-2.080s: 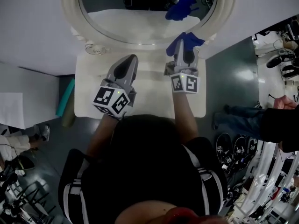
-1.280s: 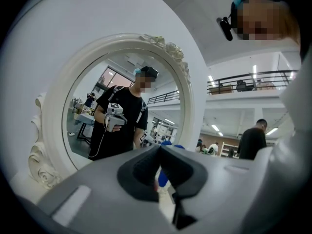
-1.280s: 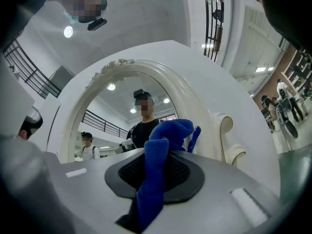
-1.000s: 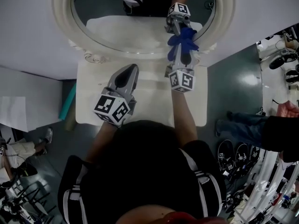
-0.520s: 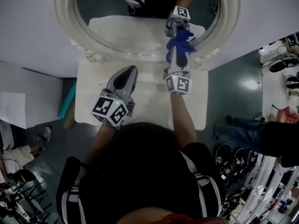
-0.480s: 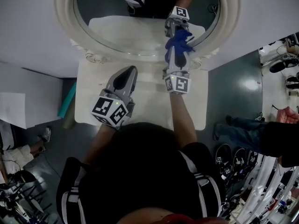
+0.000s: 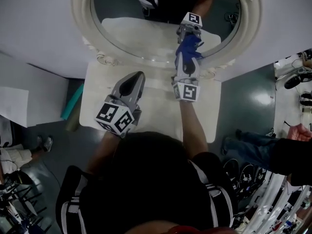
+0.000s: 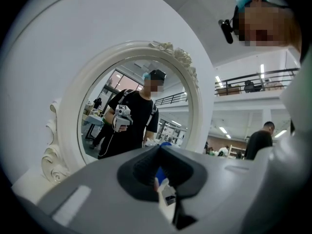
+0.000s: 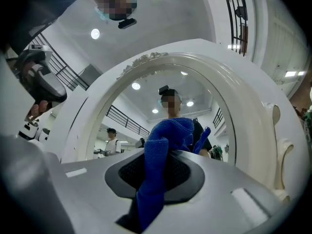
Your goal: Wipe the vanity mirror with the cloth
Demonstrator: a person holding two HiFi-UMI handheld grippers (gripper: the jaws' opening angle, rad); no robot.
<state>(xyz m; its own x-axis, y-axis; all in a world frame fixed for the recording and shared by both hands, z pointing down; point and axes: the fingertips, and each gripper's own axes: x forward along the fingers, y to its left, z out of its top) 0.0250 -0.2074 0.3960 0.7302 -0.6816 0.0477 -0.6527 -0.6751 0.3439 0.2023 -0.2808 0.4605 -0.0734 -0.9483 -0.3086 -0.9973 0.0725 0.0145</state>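
While the right gripper (image 7: 187, 56) clamps a bunched blue cloth (image 9: 163, 145) at the lower right glass of the white-framed oval mirror (image 7: 146, 39), the left gripper (image 7: 137, 77), jaws together and empty, hovers nearby over the pale table (image 7: 156, 108).

One mirror (image 7: 146, 33), one cloth (image 7: 188, 44), one desk (image 7: 156, 106), two tools, left tool (image 7: 139, 75), right tool (image 7: 187, 56).

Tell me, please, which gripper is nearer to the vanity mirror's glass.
Right. The right gripper holds the blue cloth at the mirror glass, lower right; the left gripper, shut, hangs back over the table, short of the frame.
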